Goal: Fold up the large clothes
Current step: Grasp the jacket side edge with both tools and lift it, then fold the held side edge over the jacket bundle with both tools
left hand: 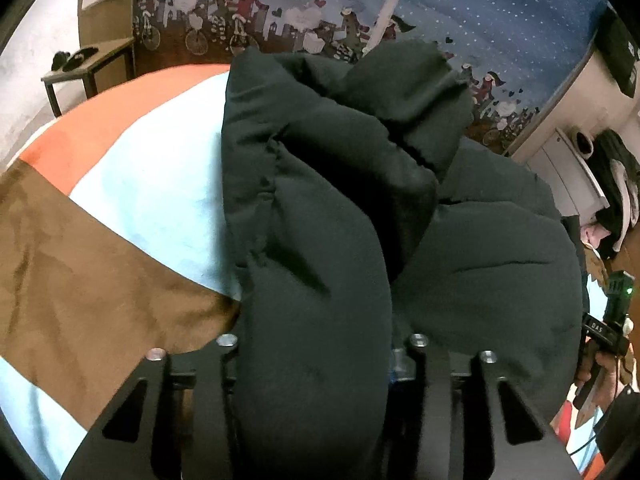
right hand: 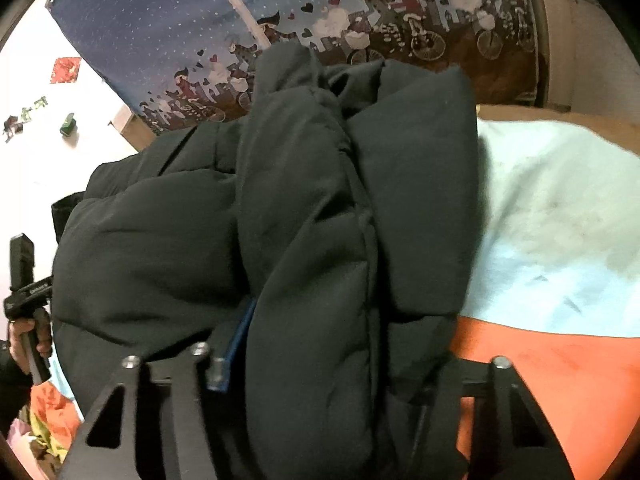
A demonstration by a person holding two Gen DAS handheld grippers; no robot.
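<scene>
Seen from left wrist cam: black puffy quilted jacket point(left hand: 340, 208), matte, stitched into soft rounded channels, heaped on bed w/ colour-block cover point(left hand: 132, 192) in pale blue, orange and suede-like brown. Only here: small dark side table point(left hand: 86, 68) far left w/ dark items on top, white cabinet point(left hand: 568, 172) far right draped w/ clothing, and, at right edge, right claw point(left hand: 608, 320) gripped in a bare hand, green light lit on it.

Seen from right wrist cam: same jacket point(right hand: 320, 208), bulging folds and a long seam running toward lens; bed cover point(right hand: 560, 232) on right side, pale blue w/ dark smudges, then orange. Only here: white wall w/ red and green stickers point(right hand: 64, 70) upper left, pile of bright clothes point(right hand: 52, 420) lower left, left claw point(right hand: 26, 292) held in a hand at left edge.

Shared by both: blue star-dotted curtain w/ cartoon cyclists and hearts point(left hand: 280, 4) behind bed.

Left claw point(left hand: 320, 360) clenched on a thick padded roll of jacket bulging up between black metal fingers point(left hand: 222, 364). Right claw point(right hand: 320, 364) likewise clamped on a jacket fold, blue pad point(right hand: 240, 336) showing on one finger. Rest of jacket spread ahead of both claws, resting on bed.
</scene>
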